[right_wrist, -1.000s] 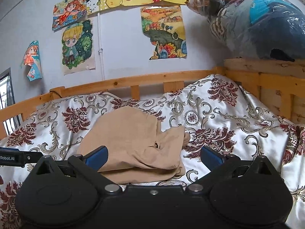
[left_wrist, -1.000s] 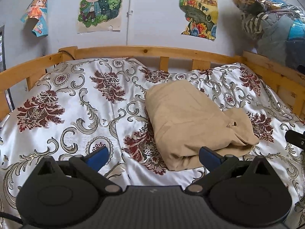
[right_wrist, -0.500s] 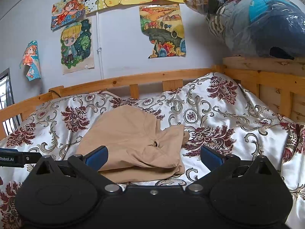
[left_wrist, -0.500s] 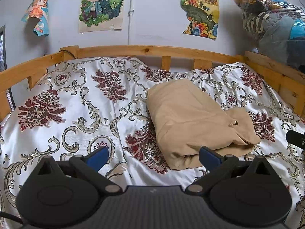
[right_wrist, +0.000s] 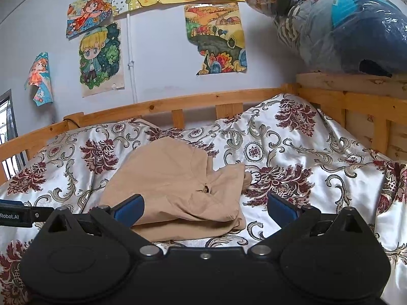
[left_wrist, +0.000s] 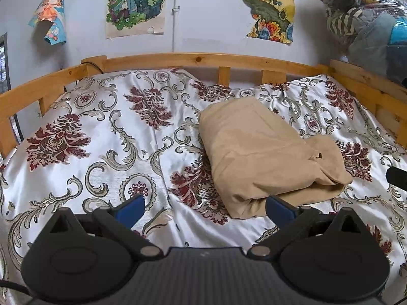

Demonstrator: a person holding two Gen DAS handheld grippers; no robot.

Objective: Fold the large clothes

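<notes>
A tan garment [left_wrist: 264, 152] lies folded into a compact bundle on the patterned bedspread [left_wrist: 114, 137]; it also shows in the right wrist view [right_wrist: 175, 185]. My left gripper [left_wrist: 204, 207] is open and empty, hovering just short of the bundle's near left corner. My right gripper [right_wrist: 204, 207] is open and empty, hovering over the bundle's near right edge. The tip of the right gripper [left_wrist: 396, 176] shows at the left view's right edge, and the left gripper's side [right_wrist: 17, 214] at the right view's left edge.
A wooden bed rail [left_wrist: 203, 59] runs along the back and sides. A clear plastic bag of clothes [right_wrist: 338, 23] sits on the wooden ledge at the right. Posters [left_wrist: 137, 2] hang on the wall.
Both grippers have drifted slightly, so the folded garment sits a little lower and nearer in each view. The garment itself has not moved. Both jaws stay open.
</notes>
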